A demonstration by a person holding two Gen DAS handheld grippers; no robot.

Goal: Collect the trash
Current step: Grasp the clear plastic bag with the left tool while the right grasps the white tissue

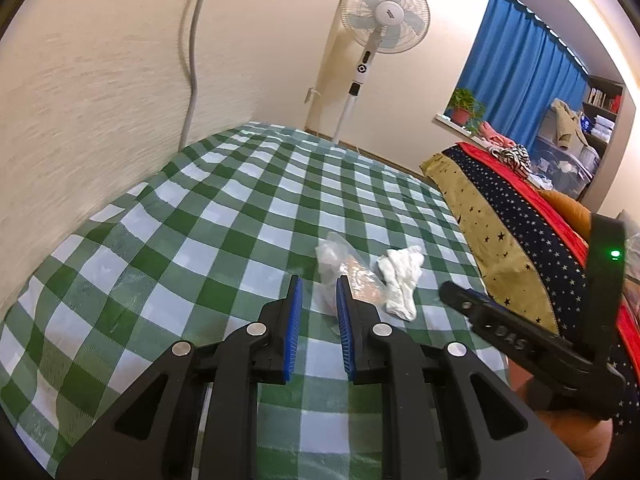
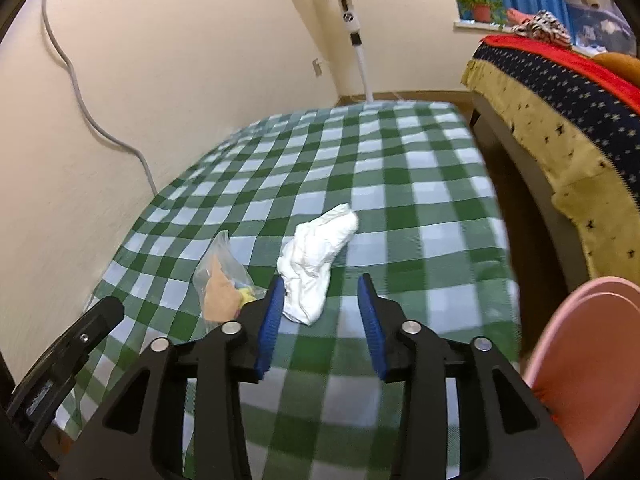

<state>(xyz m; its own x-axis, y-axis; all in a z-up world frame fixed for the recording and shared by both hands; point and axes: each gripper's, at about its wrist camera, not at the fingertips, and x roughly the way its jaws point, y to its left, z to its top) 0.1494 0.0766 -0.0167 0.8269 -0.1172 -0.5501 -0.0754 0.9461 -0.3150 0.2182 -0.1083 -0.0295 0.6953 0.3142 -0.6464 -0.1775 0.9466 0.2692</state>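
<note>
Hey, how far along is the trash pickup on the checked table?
Nothing looks collected yet. The plastic bag and tissue both lie on the cloth. In hand: nothing; the left tongs point at the bag, the right tongs stand open by the tissue. Both pieces remain.

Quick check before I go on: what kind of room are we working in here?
Most likely a lived-in bedroom: a bed with a starry blanket piled with clothes, a standing fan by the wall, and a blue curtain behind a potted plant.
</note>
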